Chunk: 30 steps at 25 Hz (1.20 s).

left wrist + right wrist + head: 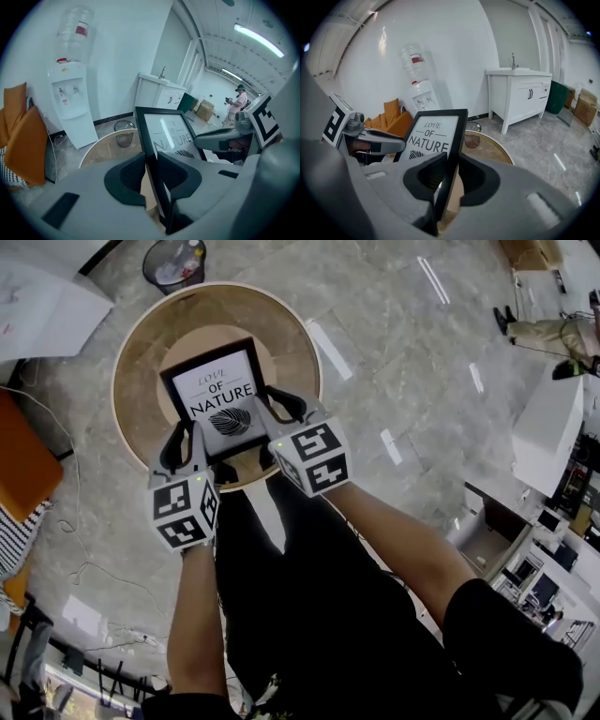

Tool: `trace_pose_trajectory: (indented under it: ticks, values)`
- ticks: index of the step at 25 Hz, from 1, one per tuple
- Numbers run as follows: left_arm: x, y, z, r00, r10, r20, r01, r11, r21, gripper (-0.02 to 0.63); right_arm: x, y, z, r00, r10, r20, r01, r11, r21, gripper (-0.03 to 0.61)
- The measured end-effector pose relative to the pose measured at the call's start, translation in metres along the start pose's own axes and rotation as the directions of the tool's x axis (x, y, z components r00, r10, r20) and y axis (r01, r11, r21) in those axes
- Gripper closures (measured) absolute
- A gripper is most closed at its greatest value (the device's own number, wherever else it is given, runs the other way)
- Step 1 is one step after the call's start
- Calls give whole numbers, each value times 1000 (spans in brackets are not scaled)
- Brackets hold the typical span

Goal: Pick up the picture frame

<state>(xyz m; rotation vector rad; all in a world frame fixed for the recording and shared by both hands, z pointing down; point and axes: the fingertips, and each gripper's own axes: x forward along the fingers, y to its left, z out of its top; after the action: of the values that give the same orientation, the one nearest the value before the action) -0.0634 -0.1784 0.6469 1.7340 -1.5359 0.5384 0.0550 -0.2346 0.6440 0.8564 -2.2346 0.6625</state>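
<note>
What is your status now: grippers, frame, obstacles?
Left gripper shut on picture frame, left edge. Right gripper shut on right edge. Frame held over round table. Nothing blocking it.

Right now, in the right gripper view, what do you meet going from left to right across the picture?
left gripper → picture frame → white sink cabinet → green bin → cardboard boxes
</note>
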Motion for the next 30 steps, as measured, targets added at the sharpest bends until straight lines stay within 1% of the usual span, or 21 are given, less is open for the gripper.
trace_pose_trajectory:
  ticks: [10,15,23,30]
  values:
    - [-36,-13,35,998,6,59,-7,1000,19,522,-36,9,38,998,-4,64,6,999,-33,503]
    - [-49,-14,45,997,18,72,-19,1000,9,522,-47,15,50,997,-16,81,21,998,-52,503]
    - [-68,-18,63,996,20,87,-23,999,32,522,-67,25,72,993,-11,121,17,999,-46,503]
    - [-88,-23,89,993,18,121,-25,998,56,523,-87,29,95,986,-24,163,32,998,-45,503]
